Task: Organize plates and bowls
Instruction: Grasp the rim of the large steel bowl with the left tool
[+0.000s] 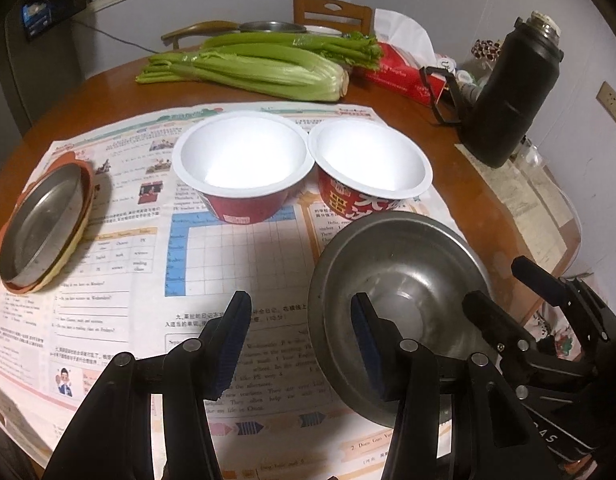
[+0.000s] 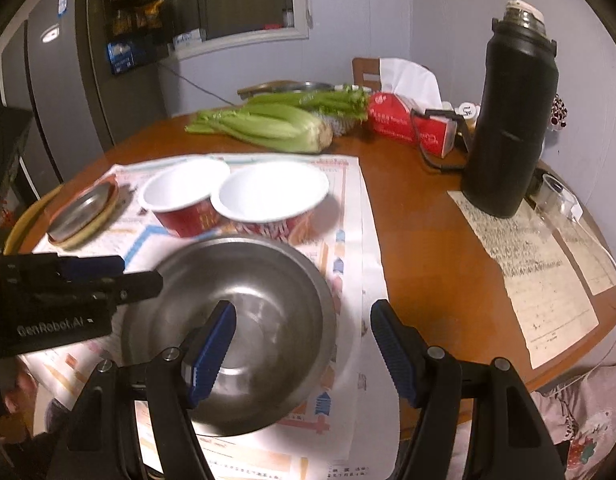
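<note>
- Left wrist view: the left tool (image 1: 301, 340) hangs over the newspaper (image 1: 119, 320) spread on the round wooden tabletop (image 1: 107, 92), its blue-padded jaws apart with nothing between them.
- Its right finger (image 1: 368, 344) stands over the inside of the steel bowl (image 1: 396, 280); whether it touches the metal I cannot tell. Its left finger is outside the bowl, over the paper.
- Just behind the steel bowl stand two empty red paper bowls with white insides, the left one (image 1: 241, 168) and the right one (image 1: 370, 164), rims touching.
- Far to the left of the steel bowl, a steel plate (image 1: 39, 220) lies in a short stack of shallow dishes.
- Behind the paper bowls lie celery (image 1: 251, 68) and a red tissue pack (image 1: 404, 76); a black flask (image 1: 508, 92) stands to the right.
- Right wrist view: the right tool (image 2: 303, 344) also has its jaws apart and empty.
- Its left finger (image 2: 211, 348) is over the steel bowl (image 2: 267, 288), its right finger beyond the rim, over the paper's edge.
- The left tool (image 2: 107, 276) reaches toward the bowl's left rim.
</note>
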